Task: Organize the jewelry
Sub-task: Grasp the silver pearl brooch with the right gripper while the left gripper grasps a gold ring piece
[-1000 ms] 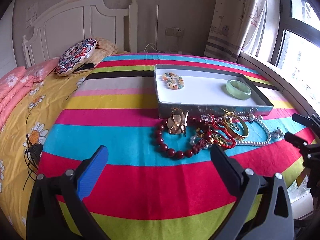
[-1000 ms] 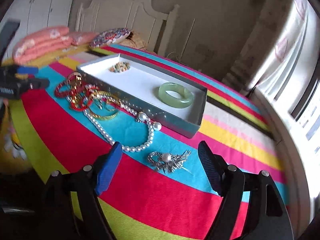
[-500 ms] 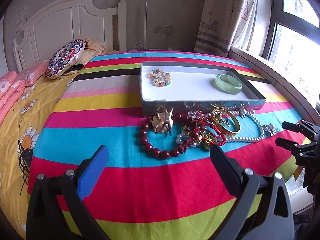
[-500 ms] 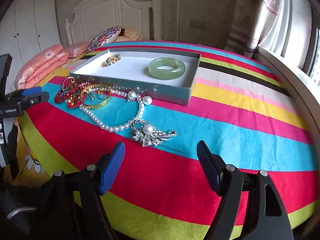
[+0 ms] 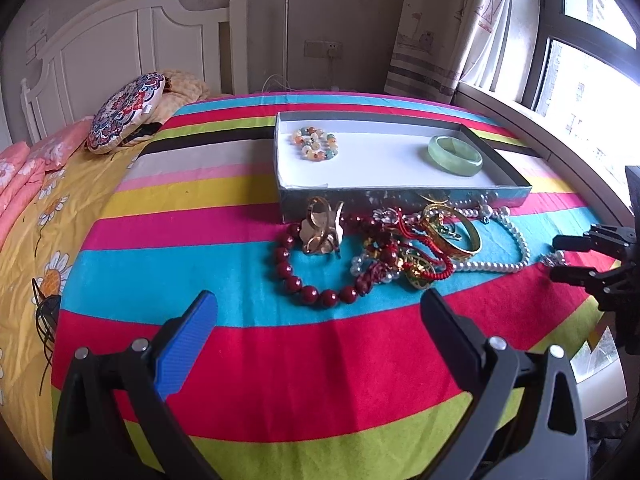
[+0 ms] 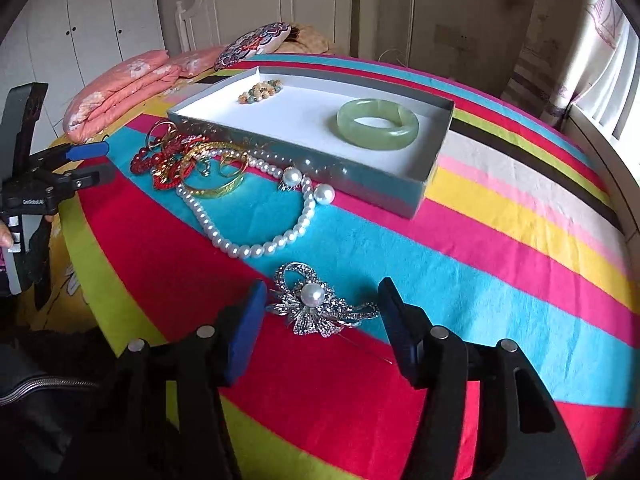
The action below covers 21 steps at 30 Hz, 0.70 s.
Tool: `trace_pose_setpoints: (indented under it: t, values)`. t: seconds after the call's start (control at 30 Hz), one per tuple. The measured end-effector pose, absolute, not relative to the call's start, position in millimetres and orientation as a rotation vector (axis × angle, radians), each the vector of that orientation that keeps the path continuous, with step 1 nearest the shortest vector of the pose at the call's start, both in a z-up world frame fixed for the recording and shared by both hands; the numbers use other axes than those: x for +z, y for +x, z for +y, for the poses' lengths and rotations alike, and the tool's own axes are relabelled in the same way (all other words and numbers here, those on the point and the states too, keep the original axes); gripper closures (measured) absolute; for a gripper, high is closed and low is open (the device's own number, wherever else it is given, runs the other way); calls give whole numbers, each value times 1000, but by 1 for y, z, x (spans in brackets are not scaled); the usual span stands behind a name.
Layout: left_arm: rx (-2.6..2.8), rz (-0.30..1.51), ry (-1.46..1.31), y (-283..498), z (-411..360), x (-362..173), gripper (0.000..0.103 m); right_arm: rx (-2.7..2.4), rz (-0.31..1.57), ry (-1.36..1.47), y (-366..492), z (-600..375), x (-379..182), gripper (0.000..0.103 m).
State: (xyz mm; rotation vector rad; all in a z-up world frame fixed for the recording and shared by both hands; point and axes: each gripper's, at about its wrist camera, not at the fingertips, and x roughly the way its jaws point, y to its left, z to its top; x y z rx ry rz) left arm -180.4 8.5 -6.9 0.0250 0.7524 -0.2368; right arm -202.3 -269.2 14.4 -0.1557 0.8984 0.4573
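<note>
A shallow grey box (image 5: 400,194) (image 6: 360,184) with a white floor sits on the striped bedspread. It holds a green jade bangle (image 5: 455,155) (image 6: 377,124) and a mixed-bead bracelet (image 5: 315,144) (image 6: 260,91). In front lie a dark red bead bracelet (image 5: 304,276), a gold clip (image 5: 322,229), red cords, a gold bangle (image 5: 452,232) (image 6: 216,176) and a pearl necklace (image 5: 512,256) (image 6: 256,240). My right gripper (image 6: 320,312) is open, its fingers either side of a silver pearl brooch (image 6: 316,310). My left gripper (image 5: 316,312) is open and empty, short of the red beads.
A patterned round cushion (image 5: 126,118) and pink pillows (image 6: 120,92) lie near the white headboard (image 5: 120,48). A window and curtain (image 5: 452,28) are on the right. The bed edge drops off close to both grippers.
My right gripper has swung round and moved in low, so the brooch now sits between its fingers. My left gripper has shifted left and a little closer to the jewelry pile.
</note>
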Motion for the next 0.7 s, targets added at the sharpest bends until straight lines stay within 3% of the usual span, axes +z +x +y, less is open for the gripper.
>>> trace_pose_setpoints:
  t: [0.07,0.13,0.23,0.27,0.3,0.33,0.37,0.53,0.6,0.7]
  values:
    - [-244,758,15,-179,8,-8,3,475,906,-122,-210,-274,14,42]
    - [-257,763,0,-177,7,-9,3,502,901,-134,-214,-274,13,29]
    - [-270,762,1,-178,3,-9,3,497,877,-209,-217,-267,11,29]
    - [-274,761,7,-179,1,-8,3,486,863,-244,-219,-264,10,31]
    - [-277,760,13,-180,0,-8,3,502,851,-247,-220,-263,10,40]
    - [-278,761,21,-181,-1,-8,3,507,840,-247,-221,-263,11,57]
    - [-280,763,28,-181,-2,-9,3,506,833,-248,-222,-264,12,64]
    - [-306,782,37,-176,-4,-11,16,458,803,-221,-225,-270,12,67]
    - [-309,785,28,-170,-4,-11,27,455,791,-198,-225,-270,14,67]
    - [-310,780,-1,-160,-2,-8,28,445,782,-200,-222,-268,16,67]
